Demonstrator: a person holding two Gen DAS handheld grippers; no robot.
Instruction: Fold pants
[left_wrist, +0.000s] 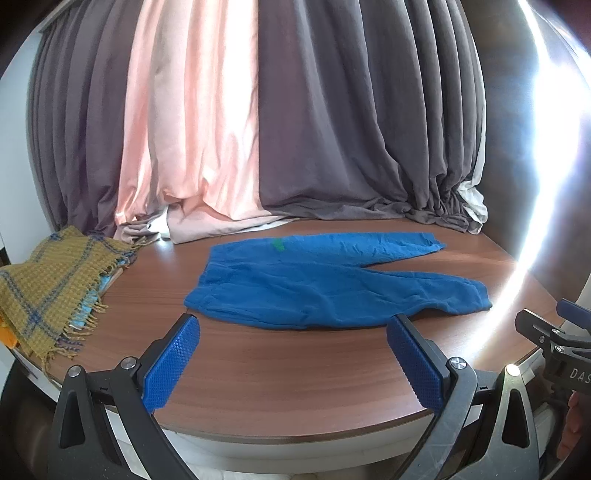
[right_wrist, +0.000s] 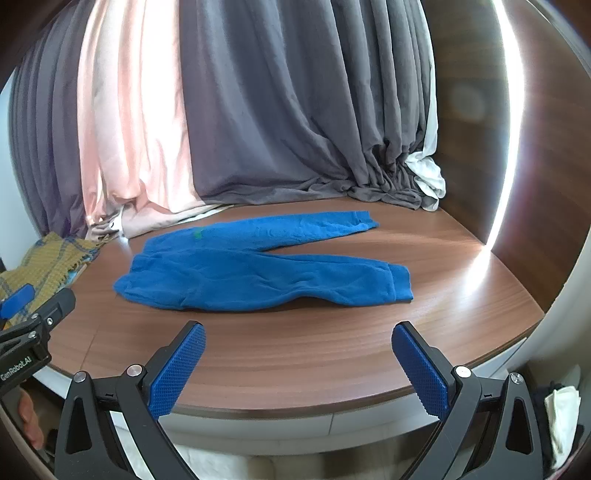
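Home setting, likely a bedroom or living room. Long grey curtains (left_wrist: 351, 110) and a pink curtain (left_wrist: 192, 122) fill the upper frame, bunching onto a wood-grain desk (left_wrist: 295, 369). Blue child-size pants (left_wrist: 325, 284) lie mid-frame; a fringed mustard plaid scarf (left_wrist: 51, 288) sits at left. Wood panel (right_wrist: 469, 129) at right.

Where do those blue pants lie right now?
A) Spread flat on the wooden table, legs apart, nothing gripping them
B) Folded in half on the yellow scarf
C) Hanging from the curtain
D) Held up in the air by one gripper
A: the pants lie flat on the table with both legs splayed, and the left gripper and right gripper stand open short of them.
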